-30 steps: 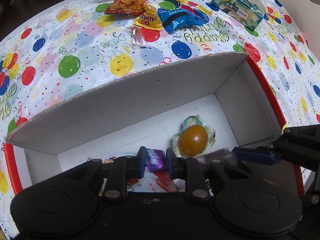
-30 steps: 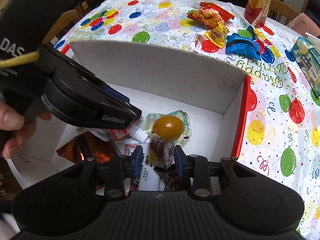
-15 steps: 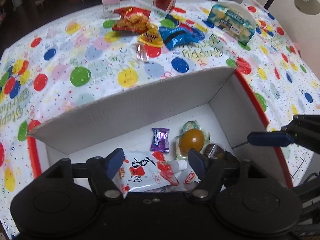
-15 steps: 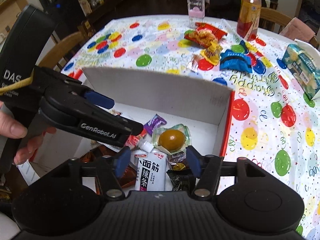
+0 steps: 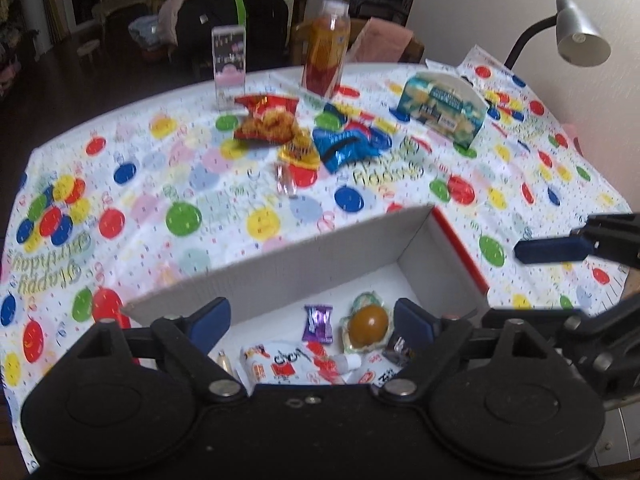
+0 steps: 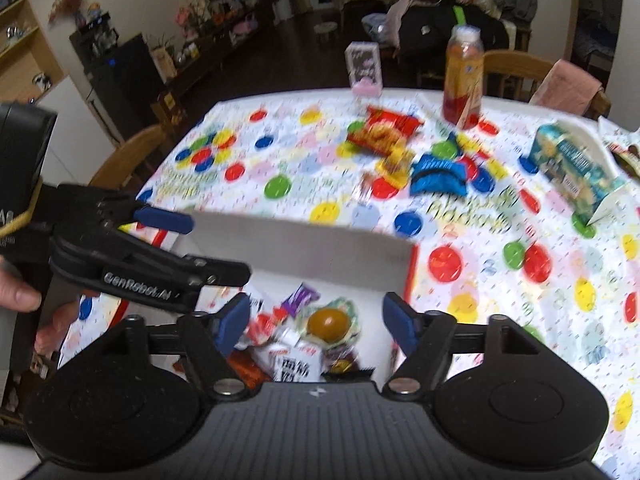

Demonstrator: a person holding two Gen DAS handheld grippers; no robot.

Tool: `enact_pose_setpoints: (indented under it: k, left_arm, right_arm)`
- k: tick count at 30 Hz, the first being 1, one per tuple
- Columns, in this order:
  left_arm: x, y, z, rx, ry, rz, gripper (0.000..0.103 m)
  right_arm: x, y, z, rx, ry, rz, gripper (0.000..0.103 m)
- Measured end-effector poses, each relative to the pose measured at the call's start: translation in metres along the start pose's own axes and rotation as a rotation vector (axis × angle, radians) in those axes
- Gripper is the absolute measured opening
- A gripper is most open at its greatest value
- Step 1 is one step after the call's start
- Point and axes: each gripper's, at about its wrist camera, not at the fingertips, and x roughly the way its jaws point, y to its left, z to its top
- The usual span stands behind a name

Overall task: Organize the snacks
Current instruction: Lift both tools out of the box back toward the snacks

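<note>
A white cardboard box [image 5: 320, 264] with red outer sides sits at the near edge of the balloon tablecloth. In it lie a purple candy [image 5: 318, 323], a brown egg in a clear pack [image 5: 368, 322], a white and red pouch [image 5: 288, 364] and a dark wrapped candy [image 5: 398, 350]. My left gripper [image 5: 312, 320] hangs open and empty above the box. My right gripper [image 6: 316, 322] is open and empty too, over the box's [image 6: 300, 244] right half. Farther back on the cloth lie a red chips bag [image 5: 268, 118], a yellow candy bag [image 5: 300, 152], a blue bag [image 5: 348, 140] and a small clear-wrapped candy [image 5: 285, 176].
A teal snack box [image 5: 444, 106] stands at the back right, an orange drink bottle [image 5: 326, 60] and a pink carton [image 5: 229, 66] at the far edge. A desk lamp [image 5: 580, 36] leans in from the right. Wooden chairs [image 6: 516, 68] ring the table. A hand [image 6: 16, 296] holds the left gripper.
Both grippers opened and let go: the purple candy and the dark wrapped candy now lie in the box. Both grippers then rose and drew back from the box.
</note>
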Motion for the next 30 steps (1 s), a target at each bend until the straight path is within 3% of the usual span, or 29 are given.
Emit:
enact_pose_setpoints:
  k: [12, 23, 30]
  left_arm:
    - [-0.008, -0.007, 0.032, 0.001, -0.099, 0.039, 0.102]
    - [0.021, 0.000, 0.066, -0.046, -0.086, 0.084, 0.102]
    - [0.054, 0.009, 0.091, -0.085, -0.043, 0.106, 0.102]
  right_arm:
    - [-0.014, -0.040, 0.045, 0.012, -0.080, -0.045, 0.081]
    - [0.023, -0.075, 0.076, -0.058, -0.049, -0.037, 0.081]
    - [0.062, -0.091, 0.095, -0.192, -0.002, -0.051, 0.081]
